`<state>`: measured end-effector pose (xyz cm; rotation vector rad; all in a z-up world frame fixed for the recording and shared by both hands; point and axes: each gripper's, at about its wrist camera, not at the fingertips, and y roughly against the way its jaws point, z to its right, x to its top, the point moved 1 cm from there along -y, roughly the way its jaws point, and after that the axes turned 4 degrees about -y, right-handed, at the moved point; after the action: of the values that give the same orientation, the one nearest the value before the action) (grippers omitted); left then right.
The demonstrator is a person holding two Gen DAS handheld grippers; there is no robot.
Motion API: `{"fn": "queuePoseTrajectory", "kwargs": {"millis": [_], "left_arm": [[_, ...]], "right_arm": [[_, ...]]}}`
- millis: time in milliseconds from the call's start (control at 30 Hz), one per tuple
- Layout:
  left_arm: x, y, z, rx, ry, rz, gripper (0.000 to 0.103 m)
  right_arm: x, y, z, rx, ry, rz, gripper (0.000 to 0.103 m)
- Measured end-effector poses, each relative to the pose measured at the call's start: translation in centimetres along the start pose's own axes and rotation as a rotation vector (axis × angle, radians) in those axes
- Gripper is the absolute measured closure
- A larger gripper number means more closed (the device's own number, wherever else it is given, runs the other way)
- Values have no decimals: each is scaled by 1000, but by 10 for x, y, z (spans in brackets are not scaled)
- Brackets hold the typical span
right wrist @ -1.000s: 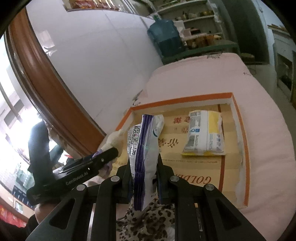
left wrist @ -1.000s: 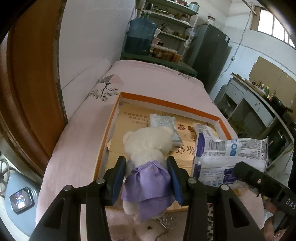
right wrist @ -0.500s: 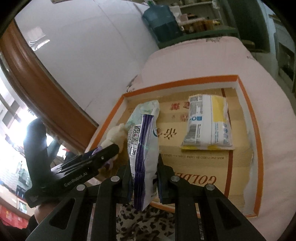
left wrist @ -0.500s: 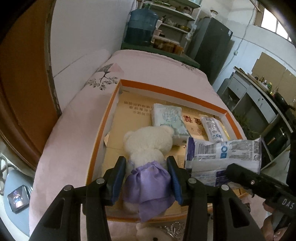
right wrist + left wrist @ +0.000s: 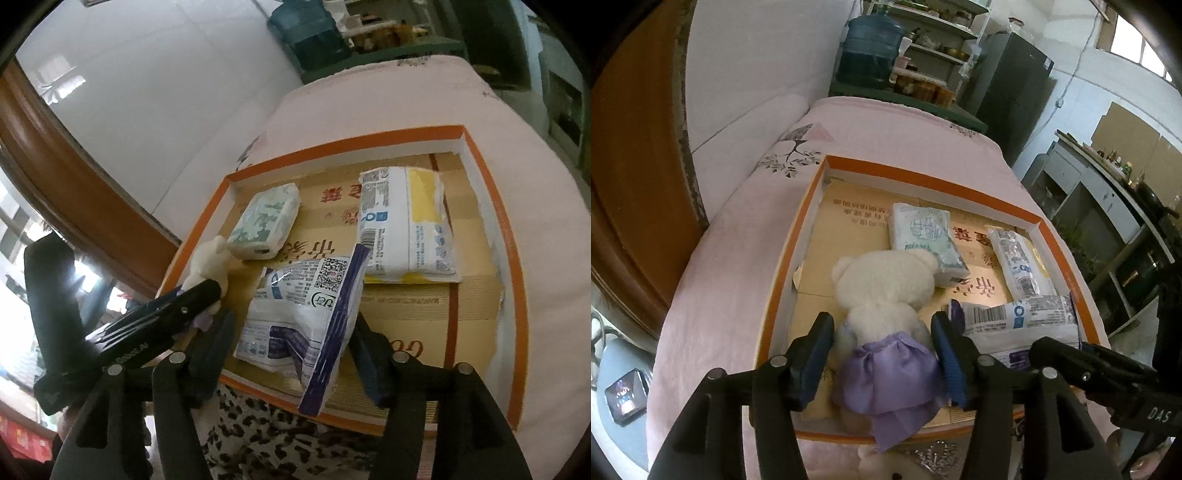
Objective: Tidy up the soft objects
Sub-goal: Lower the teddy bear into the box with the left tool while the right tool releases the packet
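Note:
A white teddy bear in a purple skirt (image 5: 886,325) lies in the orange-rimmed cardboard tray (image 5: 798,236). My left gripper (image 5: 884,354) stands open around its body, fingers clear of it. My right gripper (image 5: 295,339) is open too; a white and purple tissue pack (image 5: 306,317) lies between its fingers on the tray floor, also seen in the left wrist view (image 5: 1019,325). A green-patterned tissue pack (image 5: 264,221) and a white and yellow pack (image 5: 406,225) lie farther in. The tray also shows in the right wrist view (image 5: 513,258).
The tray sits on a bed with a pink sheet (image 5: 886,129). A leopard-print cloth (image 5: 273,443) lies at the tray's near edge. A white wall and wooden frame (image 5: 635,147) run along the left. Shelves with a water jug (image 5: 868,48) stand beyond the bed.
Both grippers moved forward and down over the tray. The left one opened off the bear and the right one opened off the purple pack, which now lies tilted in the tray.

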<state>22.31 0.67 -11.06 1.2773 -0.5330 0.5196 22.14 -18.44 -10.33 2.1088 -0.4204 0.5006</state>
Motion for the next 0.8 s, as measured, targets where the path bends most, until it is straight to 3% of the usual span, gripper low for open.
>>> {"fn": "queuePoseTrajectory", "kwargs": {"millis": [200,367,600,800], "left_arm": [[1,7,1,0,-4,29,43],[4,19,-1,-5,15,77,35],[4,30,1,-7,13,99,35],[3,36,1,-18,15,117,35]], "right_arm": [[-2,5,-1,-52,21,16,35],[-4,9,-2,-148,55,37,29],[-8,11,-3,-308,123,46,28],[-9,16,4,-371,113,56,27]]}}
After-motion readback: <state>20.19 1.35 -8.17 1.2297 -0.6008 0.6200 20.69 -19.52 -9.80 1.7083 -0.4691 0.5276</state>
